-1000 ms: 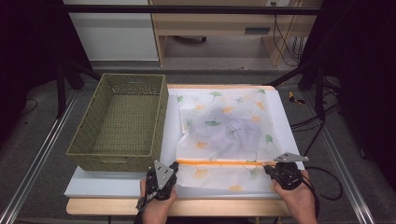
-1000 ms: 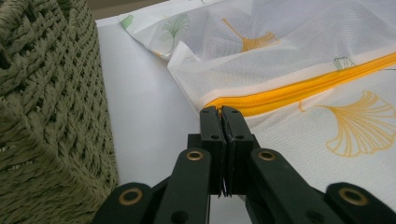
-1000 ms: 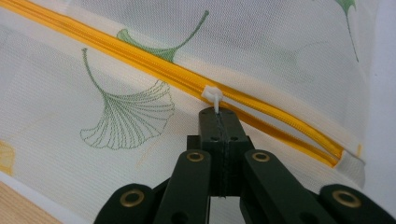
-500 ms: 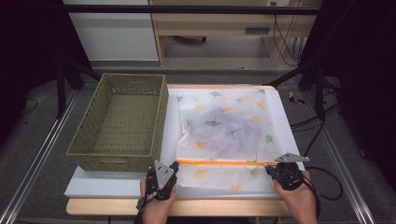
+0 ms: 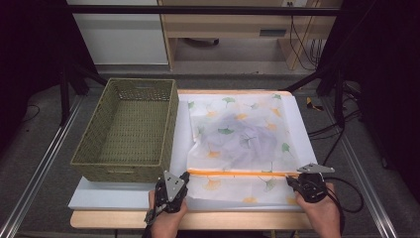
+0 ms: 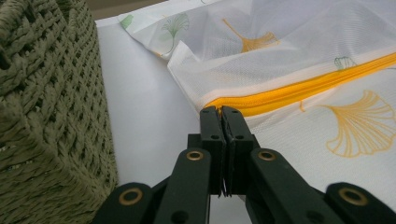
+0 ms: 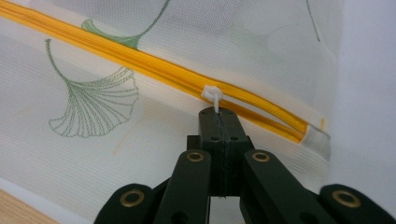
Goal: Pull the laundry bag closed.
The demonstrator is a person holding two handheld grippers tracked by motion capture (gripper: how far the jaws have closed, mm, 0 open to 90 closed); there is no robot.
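- Mesh laundry bag (image 5: pixel 242 144) flat on white table (image 5: pixel 124 196), just right of woven basket (image 5: pixel 129 131); orange zipper (image 5: pixel 237 173) across near edge, long axis running left to right between both hands.
- Right gripper (image 7: pixel 218 114) pressed together on white zipper pull (image 7: pixel 212 95), near zipper's right end.
- Left gripper (image 6: pixel 221 112) clamped on bag fabric at zipper's left end.
- Likely next: pull drawn leftward along zipper, toward anchoring left gripper.

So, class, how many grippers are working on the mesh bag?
2: the left gripper pinches the orange zipper at its left end, and the right gripper pinches the white zipper pull near its right end.
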